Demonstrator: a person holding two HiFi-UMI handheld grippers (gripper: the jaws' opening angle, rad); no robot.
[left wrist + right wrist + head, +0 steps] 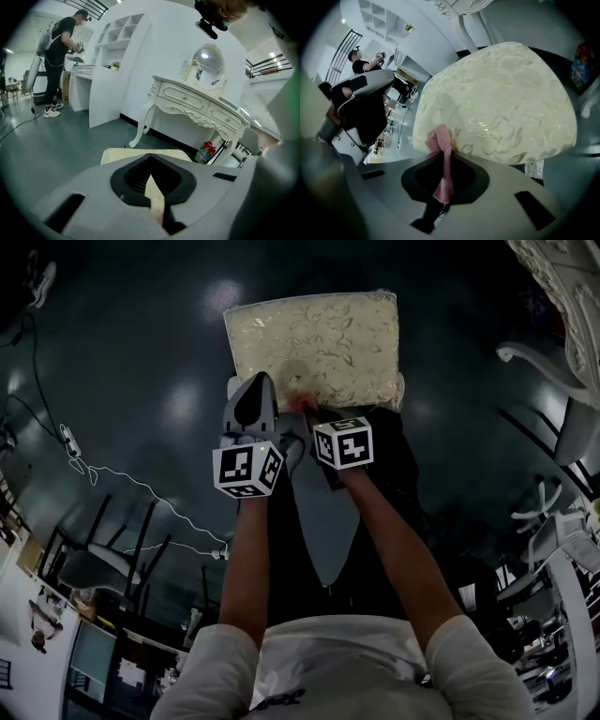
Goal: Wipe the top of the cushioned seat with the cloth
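Observation:
The cushioned seat (pixel 319 338) has a cream top with a leafy pattern and lies straight ahead of me on the dark floor. In the right gripper view the seat (pixel 497 103) fills the middle. My right gripper (pixel 444 157) is shut on a pink knitted cloth (pixel 442 143), whose free end rests on the seat's near edge. From the head view the cloth (pixel 302 405) shows as a small pink spot at that edge, by the right gripper (pixel 306 414). My left gripper (pixel 260 382) is shut and empty, its tips at the seat's near left corner. Its own view shows the seat (pixel 136 154) just beyond the left gripper (pixel 151 180).
A white carved dressing table (pixel 201 112) with a round mirror (pixel 208 61) stands behind the seat, a colourful bag (pixel 205 152) under it. A person (pixel 58 47) stands far left by a white shelf unit (pixel 117 33). A cable (pixel 141 488) trails left; white chairs (pixel 553 427) stand right.

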